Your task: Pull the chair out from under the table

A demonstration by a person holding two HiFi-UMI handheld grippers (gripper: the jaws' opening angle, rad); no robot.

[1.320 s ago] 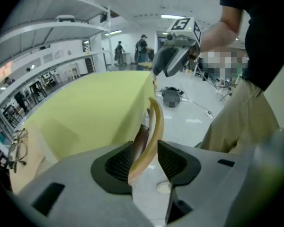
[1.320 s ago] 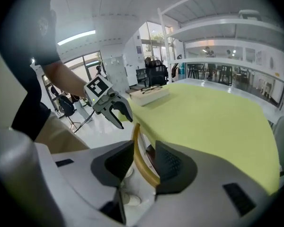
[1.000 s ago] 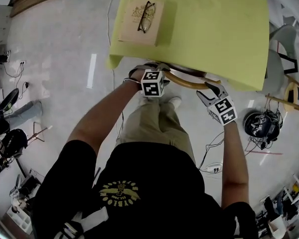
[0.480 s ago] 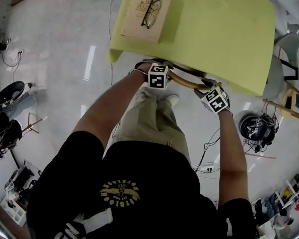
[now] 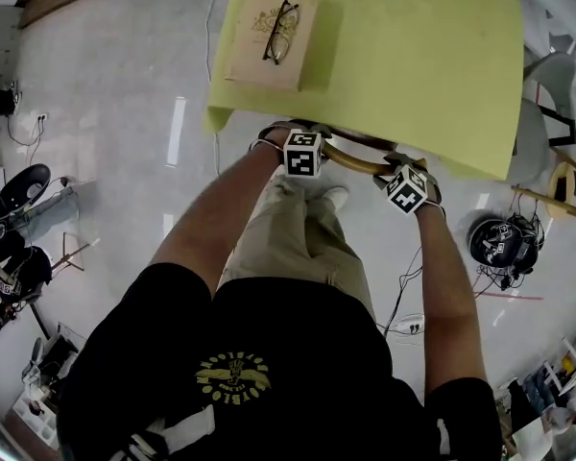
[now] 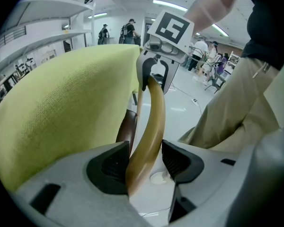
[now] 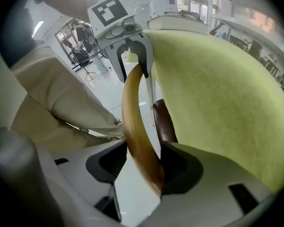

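Observation:
The chair's curved tan wooden back rail point(image 5: 357, 160) sticks out from under the table point(image 5: 413, 56), which is covered in yellow-green cloth. My left gripper point(image 5: 310, 139) straddles the rail's left end. In the left gripper view the rail point(image 6: 149, 126) lies against one pad point(image 6: 114, 167), with a gap to the other. My right gripper point(image 5: 404, 164) straddles the right end. There the rail point(image 7: 137, 126) rests on one pad point(image 7: 173, 169) only. Both grippers' jaws have just been opening and stand open around the rail. The dark brown seat point(image 6: 126, 129) sits under the tabletop.
A tan book point(image 5: 269, 41) with glasses point(image 5: 280, 32) on it lies on the table's far left corner. The person's legs point(image 5: 302, 229) stand right behind the chair. Cables and a power strip point(image 5: 413, 325) lie on the floor, with a headset point(image 5: 499, 243) and another wooden chair point(image 5: 566, 185) at right.
My right gripper has come down and rolled onto the rail's right end. My left gripper has sunk a little onto the left end. Both grippers' jaws now straddle the rail.

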